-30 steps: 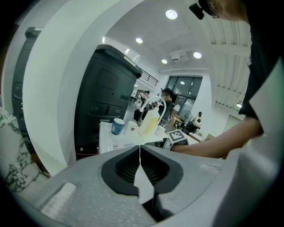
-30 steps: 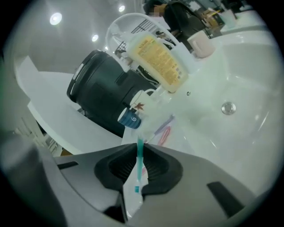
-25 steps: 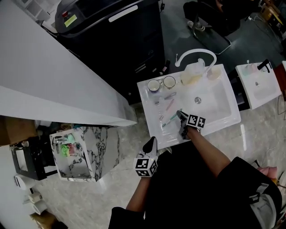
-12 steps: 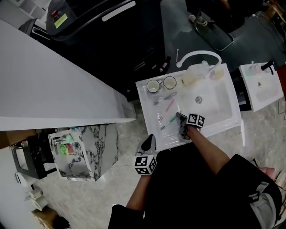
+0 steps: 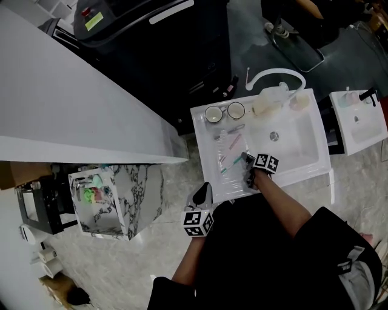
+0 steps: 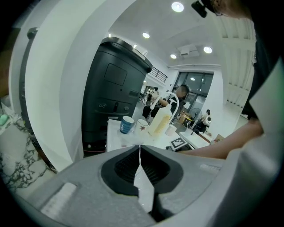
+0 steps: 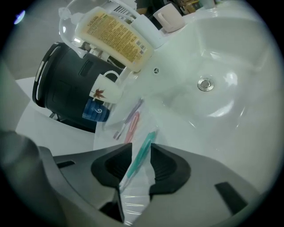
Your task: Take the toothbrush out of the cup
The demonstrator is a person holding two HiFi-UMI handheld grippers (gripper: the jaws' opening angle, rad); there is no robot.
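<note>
Jaws of right gripper point(image 7: 141, 156) opening round wrapped teal toothbrush point(image 7: 147, 140), likely releasing it along sink's point(image 5: 301, 158) left edge; left gripper point(image 6: 140, 156) pressed together, empty, idle.

No word could be read for certain. The bottle point(image 7: 113, 37) carried a yellow label dense with dark print, too small and bent to make out, with a barcode point(image 7: 123, 9) on a white strip near its neck. The white mug point(image 7: 106, 91) bore a red maple leaf and the blue cup point(image 7: 95, 111) a white swirl. A yellow sticker point(image 5: 94, 22) on the black machine point(image 5: 157, 48) was illegible. The right cube point(image 5: 265, 162) and left cube point(image 5: 197, 222) showed black-and-white square markers.
</note>
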